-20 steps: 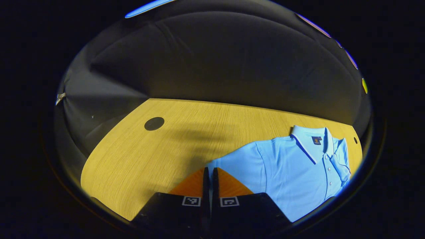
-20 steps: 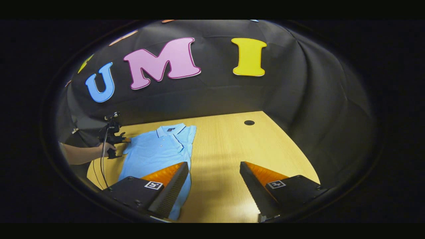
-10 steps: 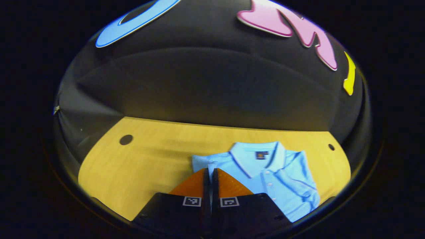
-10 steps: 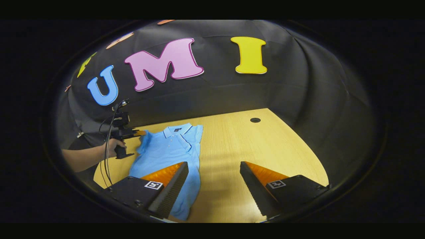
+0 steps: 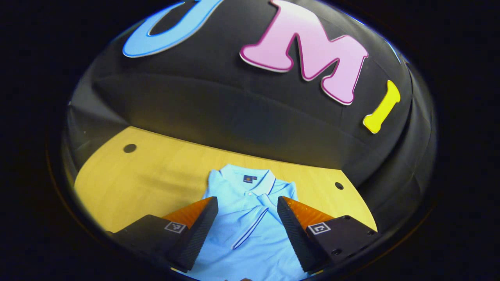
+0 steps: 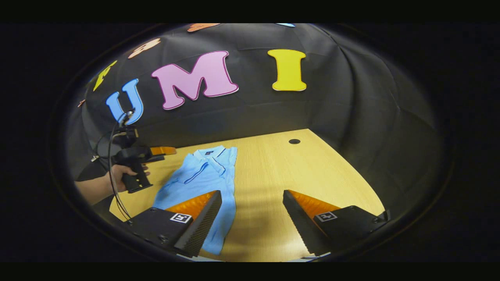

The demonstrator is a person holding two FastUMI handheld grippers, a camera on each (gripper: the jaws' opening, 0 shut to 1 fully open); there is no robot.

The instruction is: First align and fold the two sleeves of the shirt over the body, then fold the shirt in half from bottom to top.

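Above shirt (image 5: 250,218): left gripper (image 5: 247,203) newly open

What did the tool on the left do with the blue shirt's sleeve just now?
The left tool was shut on the sleeve, carried it over the shirt body, then opened and let go. The sleeve now lies folded across the chest. In the right gripper view that tool has lifted off the cloth. The right tool stayed open, low over the table, and the other sleeve stayed folded.
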